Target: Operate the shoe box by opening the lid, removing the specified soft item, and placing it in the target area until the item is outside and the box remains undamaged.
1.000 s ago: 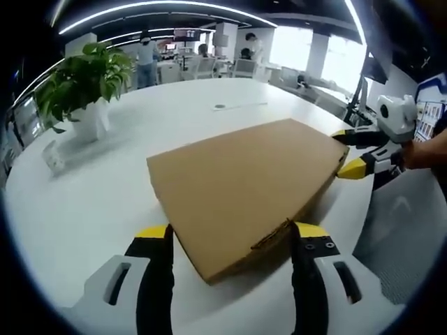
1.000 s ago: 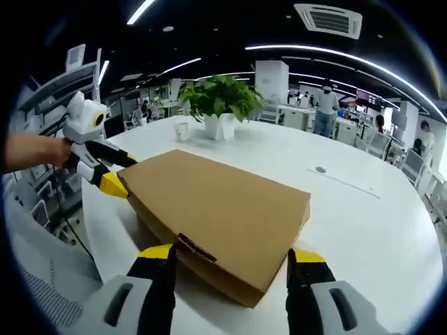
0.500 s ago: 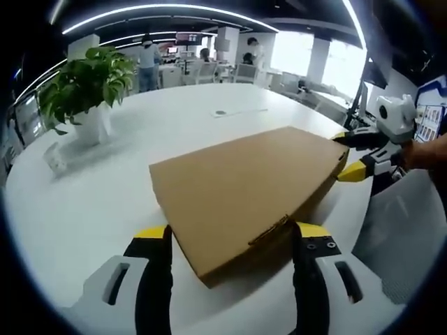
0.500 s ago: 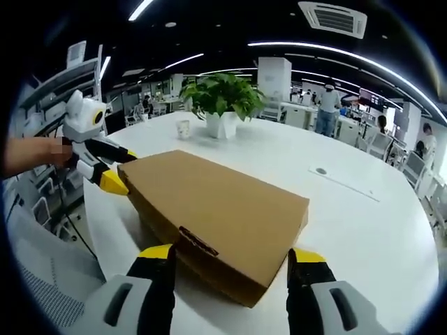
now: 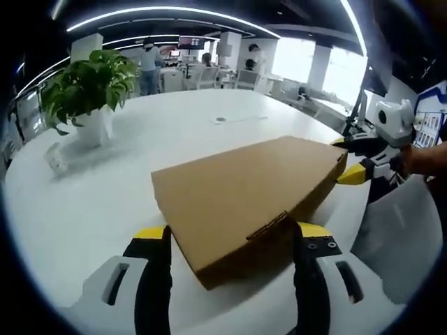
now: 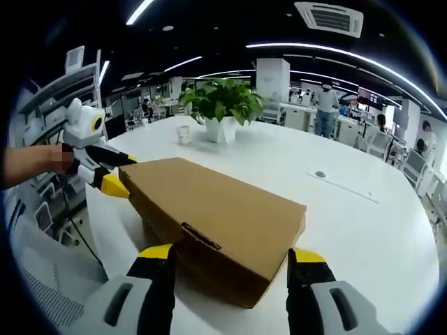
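The cardboard shoe box (image 5: pixel 244 202) sits on the white bench (image 5: pixel 126 181), its lid now tilted slightly higher than a second ago, so opening has begun. Left tongs (image 5: pixel 234 241) and right tongs (image 6: pixel 234 262) stand released, bracketing opposite ends.

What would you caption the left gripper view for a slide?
Open yellow-tipped tool straddles a closed cardboard box on a white table; potted plant behind.

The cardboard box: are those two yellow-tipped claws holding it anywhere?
Each open hand-held gripper straddles a corner of the shoe box; whether either truly grips cannot be told.
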Demonstrator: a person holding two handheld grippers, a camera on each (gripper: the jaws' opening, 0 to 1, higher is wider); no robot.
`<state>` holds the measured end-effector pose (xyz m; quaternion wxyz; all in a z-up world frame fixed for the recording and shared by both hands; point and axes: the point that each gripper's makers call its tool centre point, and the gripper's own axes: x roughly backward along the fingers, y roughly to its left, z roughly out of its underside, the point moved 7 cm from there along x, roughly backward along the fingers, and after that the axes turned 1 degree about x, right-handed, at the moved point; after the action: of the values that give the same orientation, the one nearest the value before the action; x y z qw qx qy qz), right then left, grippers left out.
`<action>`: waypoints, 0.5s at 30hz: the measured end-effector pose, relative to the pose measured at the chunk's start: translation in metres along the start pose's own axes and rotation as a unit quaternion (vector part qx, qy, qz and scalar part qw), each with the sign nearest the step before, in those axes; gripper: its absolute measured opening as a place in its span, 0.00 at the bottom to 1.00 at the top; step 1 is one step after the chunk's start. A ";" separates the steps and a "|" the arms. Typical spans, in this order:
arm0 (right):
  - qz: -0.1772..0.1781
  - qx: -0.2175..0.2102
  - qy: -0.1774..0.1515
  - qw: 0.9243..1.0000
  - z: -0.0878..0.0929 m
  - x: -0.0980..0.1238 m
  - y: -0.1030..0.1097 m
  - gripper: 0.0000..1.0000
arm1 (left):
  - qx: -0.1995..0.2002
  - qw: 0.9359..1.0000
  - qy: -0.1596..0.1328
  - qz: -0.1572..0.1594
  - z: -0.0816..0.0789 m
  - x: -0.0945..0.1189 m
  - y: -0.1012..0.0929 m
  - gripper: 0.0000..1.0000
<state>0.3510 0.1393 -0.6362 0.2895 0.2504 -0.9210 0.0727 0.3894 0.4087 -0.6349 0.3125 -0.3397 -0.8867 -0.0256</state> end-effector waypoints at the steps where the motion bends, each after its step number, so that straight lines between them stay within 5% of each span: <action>1: -0.001 0.000 -0.001 1.000 -0.001 0.001 -0.001 0.62 | 0.005 1.000 -0.005 0.001 -0.001 0.001 0.000 0.71; 15: -0.014 -0.004 -0.005 1.000 -0.012 0.006 -0.003 0.62 | 0.008 1.000 -0.022 0.004 -0.009 0.004 0.000 0.72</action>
<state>0.3545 0.1379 -0.6232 0.2867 0.2629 -0.9190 0.0638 0.3918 0.4092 -0.6255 0.2963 -0.3414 -0.8919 -0.0094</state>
